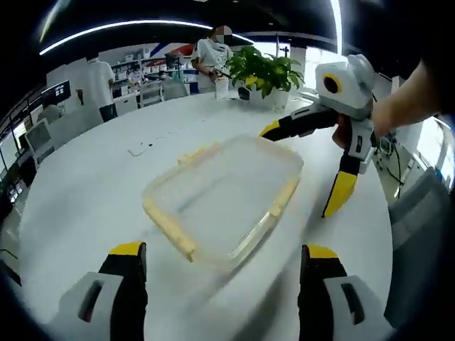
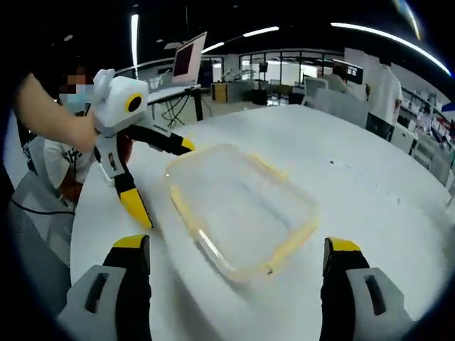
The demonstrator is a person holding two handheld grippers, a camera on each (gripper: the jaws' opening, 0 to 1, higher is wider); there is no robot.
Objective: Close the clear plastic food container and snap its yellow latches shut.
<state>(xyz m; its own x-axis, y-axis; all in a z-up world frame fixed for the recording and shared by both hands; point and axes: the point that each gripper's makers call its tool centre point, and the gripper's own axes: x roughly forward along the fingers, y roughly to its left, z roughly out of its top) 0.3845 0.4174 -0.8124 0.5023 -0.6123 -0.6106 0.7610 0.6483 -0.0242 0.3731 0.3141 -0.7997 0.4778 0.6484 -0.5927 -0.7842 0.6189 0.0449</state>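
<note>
The clear plastic container (image 1: 227,188) lies flat on the white round table (image 1: 85,199), its lid resting on it and pale yellow latches (image 1: 172,233) along its sides. Blur hides whether the latches are snapped down. My left gripper (image 1: 224,252) is open, its yellow-tipped jaws just short of the container's near edge. My right gripper (image 1: 302,168) comes in from the right, open, one jaw at the far corner and the other beside the right side. In the right gripper view the container (image 2: 242,209) lies ahead of my open right gripper (image 2: 236,250), and the left gripper (image 2: 164,181) straddles its left corner.
A potted plant (image 1: 266,71) stands at the table's far edge, with people behind it. A small white item (image 1: 138,149) lies on the table to the left. A grey chair (image 1: 419,213) is at the right edge. A monitor (image 2: 186,58) stands beyond the table.
</note>
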